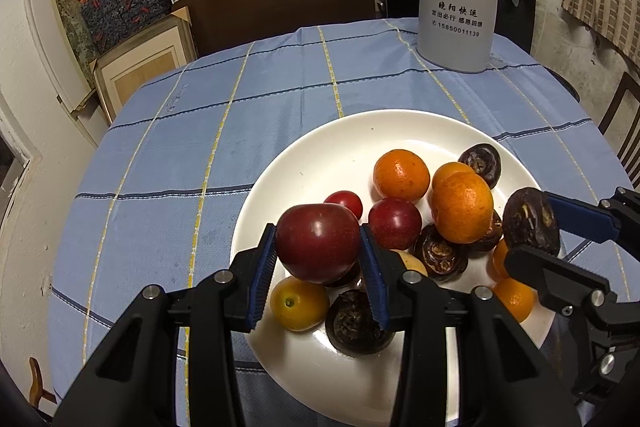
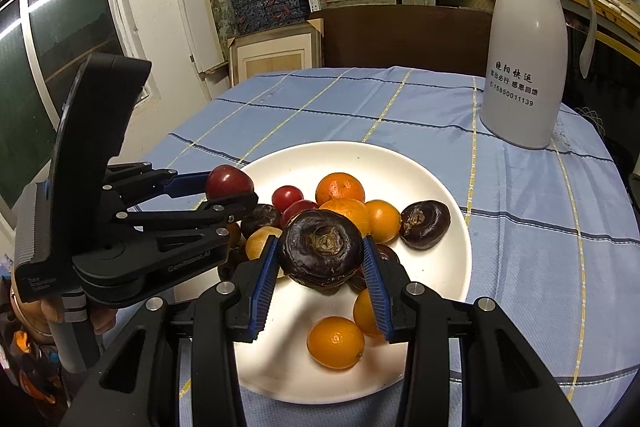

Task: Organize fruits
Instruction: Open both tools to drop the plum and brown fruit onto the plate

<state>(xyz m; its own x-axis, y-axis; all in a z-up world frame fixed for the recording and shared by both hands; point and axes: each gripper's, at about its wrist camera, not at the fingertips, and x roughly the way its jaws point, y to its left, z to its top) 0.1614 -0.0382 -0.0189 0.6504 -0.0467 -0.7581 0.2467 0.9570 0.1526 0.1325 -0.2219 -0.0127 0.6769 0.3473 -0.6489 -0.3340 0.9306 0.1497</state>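
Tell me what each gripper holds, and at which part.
The left gripper clamps a dark red plum by its two sides. The right gripper clamps a dark brown water chestnut by its sides.

Both grippers closed on fruit, angled down

The left gripper (image 1: pixel 318 247) tilts downward, its blue ribbed pads pressed against both sides of a red plum (image 1: pixel 318 245); the right gripper (image 2: pixel 322 253) tilts down likewise, pads clamped on a dark brown water chestnut (image 2: pixel 320 249). In the right wrist view, fingers (image 2: pixel 102 321) of the person's hand wrap the left gripper's handle
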